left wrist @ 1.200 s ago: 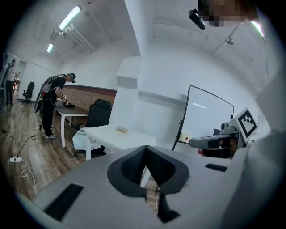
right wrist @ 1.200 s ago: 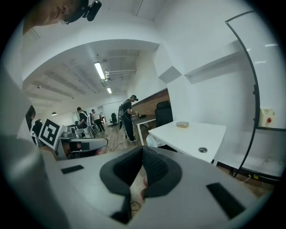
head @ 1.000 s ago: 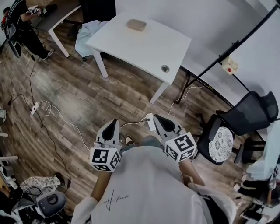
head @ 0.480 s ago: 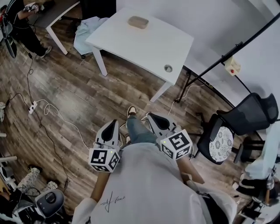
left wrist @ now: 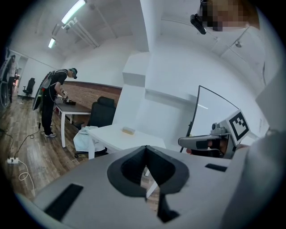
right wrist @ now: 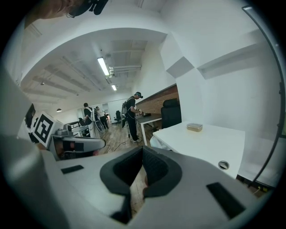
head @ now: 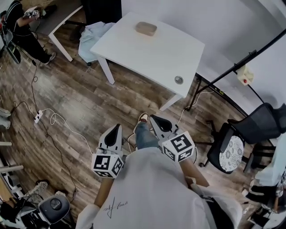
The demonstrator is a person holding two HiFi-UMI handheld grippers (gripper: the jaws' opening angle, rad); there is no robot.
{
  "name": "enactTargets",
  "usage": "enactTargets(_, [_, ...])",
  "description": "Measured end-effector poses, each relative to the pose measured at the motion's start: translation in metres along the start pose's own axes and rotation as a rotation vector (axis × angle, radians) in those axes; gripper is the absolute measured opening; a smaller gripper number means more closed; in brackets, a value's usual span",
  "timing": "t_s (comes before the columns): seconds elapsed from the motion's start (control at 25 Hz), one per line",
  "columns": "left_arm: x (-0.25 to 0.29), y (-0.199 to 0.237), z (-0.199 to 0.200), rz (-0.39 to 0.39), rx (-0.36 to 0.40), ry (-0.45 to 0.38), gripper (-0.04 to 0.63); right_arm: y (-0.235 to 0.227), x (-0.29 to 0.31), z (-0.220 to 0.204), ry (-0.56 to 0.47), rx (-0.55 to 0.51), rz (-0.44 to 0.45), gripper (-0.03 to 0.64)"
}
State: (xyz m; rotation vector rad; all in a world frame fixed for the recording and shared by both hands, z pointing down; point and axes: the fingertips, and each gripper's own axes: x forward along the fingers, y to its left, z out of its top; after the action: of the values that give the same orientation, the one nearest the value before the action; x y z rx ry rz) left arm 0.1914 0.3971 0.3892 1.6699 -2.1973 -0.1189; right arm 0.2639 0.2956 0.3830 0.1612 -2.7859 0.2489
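Two empty tools, your left hand-held gripper (head: 114,132) and right hand-held gripper (head: 157,122), were clenched and held low by your waist, apparently because the tan block (head: 146,28) lay well apart on the white surface (head: 170,58) ahead.

Bright open office, wood underfoot.
Dark plank floor (head: 85,100) runs under a white table (head: 156,53), black chair (head: 261,125) off to the side, white walls (left wrist: 170,76), strip lights (left wrist: 73,11) glowing overhead.
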Motion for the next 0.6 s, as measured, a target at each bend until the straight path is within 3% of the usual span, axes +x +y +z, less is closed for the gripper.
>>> enactTargets(0.6, [0.122, 0.045, 0.063, -0.048, -0.012, -0.032, 0.008, -0.096, 0.086, 0.035, 0.031, 0.067, -0.051, 0.01])
